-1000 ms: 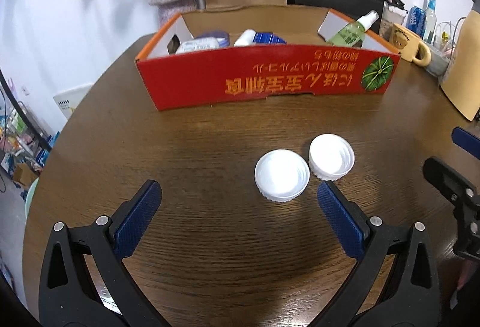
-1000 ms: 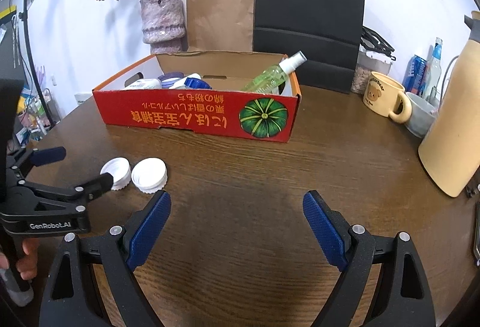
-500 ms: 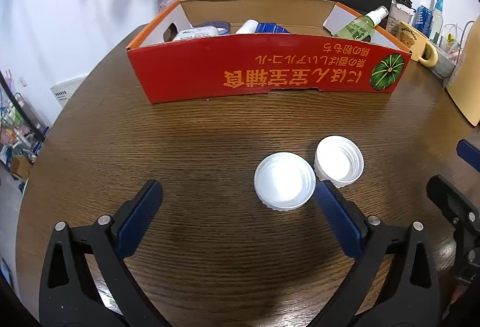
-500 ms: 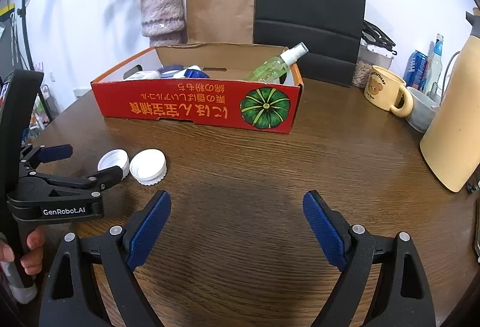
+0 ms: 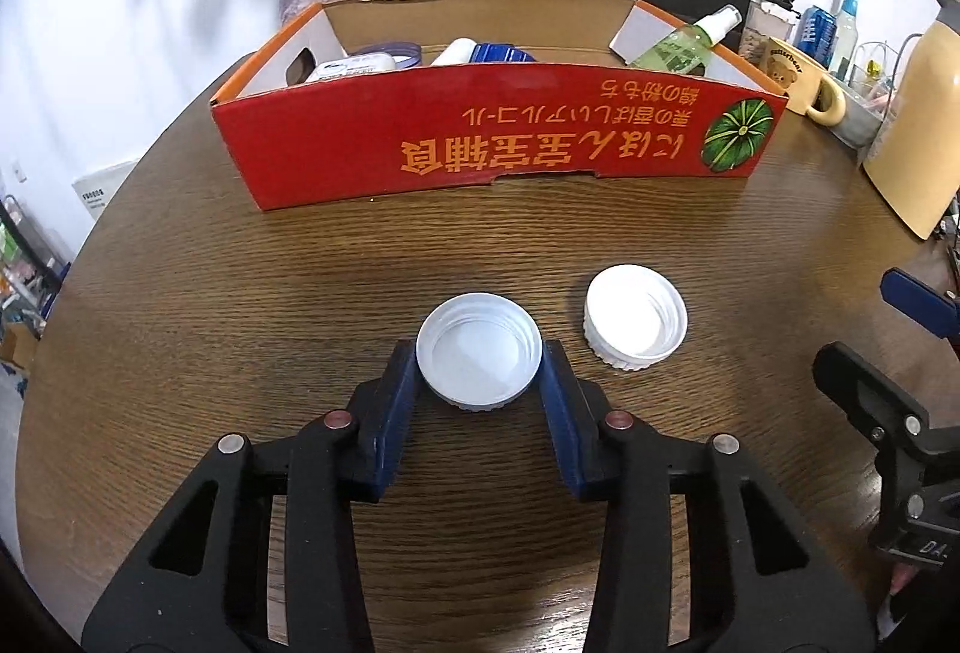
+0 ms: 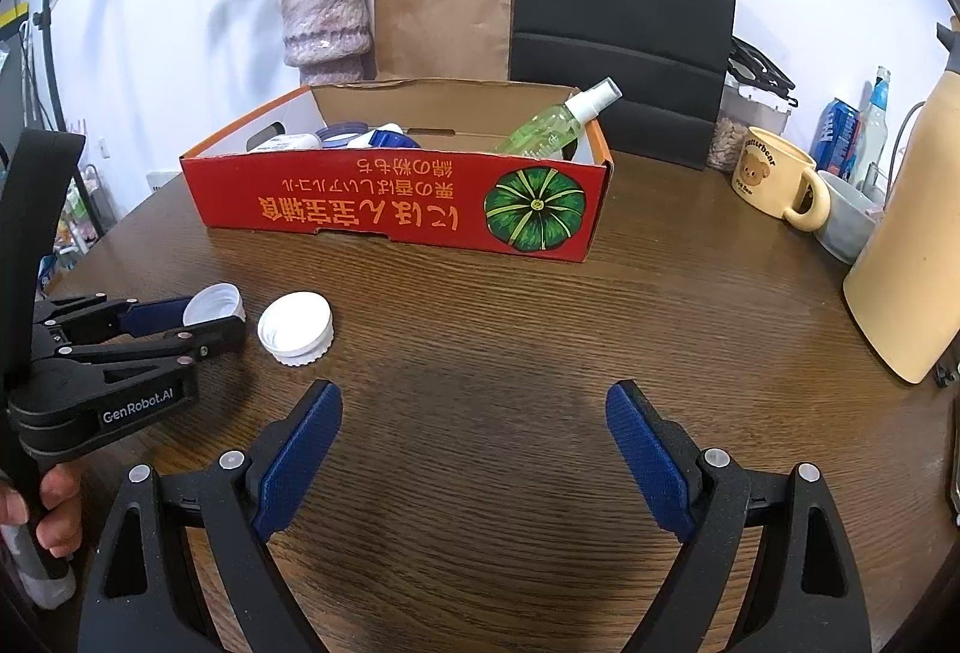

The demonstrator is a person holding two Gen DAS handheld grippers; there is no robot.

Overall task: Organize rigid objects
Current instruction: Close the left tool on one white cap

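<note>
Two white screw lids lie open side up on the round wooden table. My left gripper (image 5: 480, 371) is shut on the left lid (image 5: 479, 357), its blue pads on both sides of the rim; the same lid shows in the right wrist view (image 6: 213, 305). The second lid (image 5: 635, 316) sits free just to its right, also seen in the right wrist view (image 6: 296, 328). My right gripper (image 6: 474, 407) is open and empty above bare table, to the right of both lids. A red cardboard box (image 5: 498, 143) (image 6: 390, 203) behind holds a green spray bottle (image 6: 555, 122) and several containers.
A cream thermos (image 6: 912, 233), a yellow bear mug (image 6: 774, 179), a grey bowl and cans stand at the right. A vase with dried flowers (image 6: 324, 17), a brown paper bag and a black bag stand behind the box.
My left gripper has moved forward and closed its jaws on the left lid. The right gripper has stayed open and has hardly moved.
</note>
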